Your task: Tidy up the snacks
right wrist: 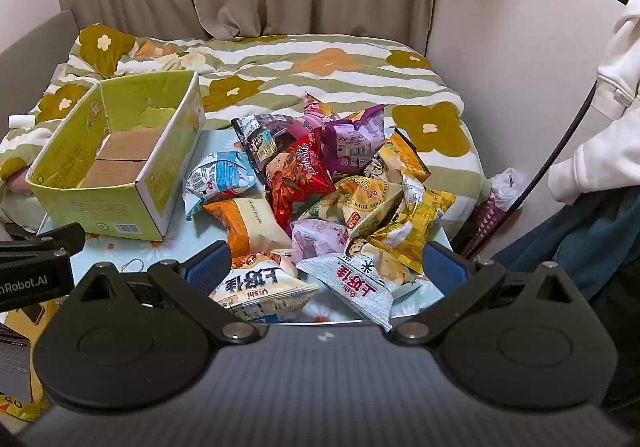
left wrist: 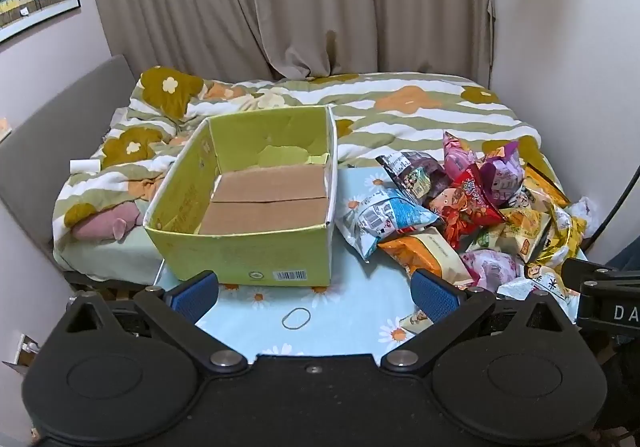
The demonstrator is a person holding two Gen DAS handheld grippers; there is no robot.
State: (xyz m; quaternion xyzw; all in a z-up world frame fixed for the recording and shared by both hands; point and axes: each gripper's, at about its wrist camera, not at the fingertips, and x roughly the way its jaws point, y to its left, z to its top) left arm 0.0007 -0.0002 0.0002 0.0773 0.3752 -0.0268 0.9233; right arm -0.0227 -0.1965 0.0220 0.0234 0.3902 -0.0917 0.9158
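An empty green cardboard box stands on a light blue flowered table. To its right lies a heap of snack bags in red, purple, yellow, orange and white. My left gripper hovers open in front of the box, nothing between its blue pads. My right gripper hangs open above the near edge of the heap, over two white bags, touching none.
A thin rubber band lies on the table before the box. Behind the table is a bed with a flowered quilt and curtains beyond. A person in a white sleeve stands at the right, with a black cable nearby.
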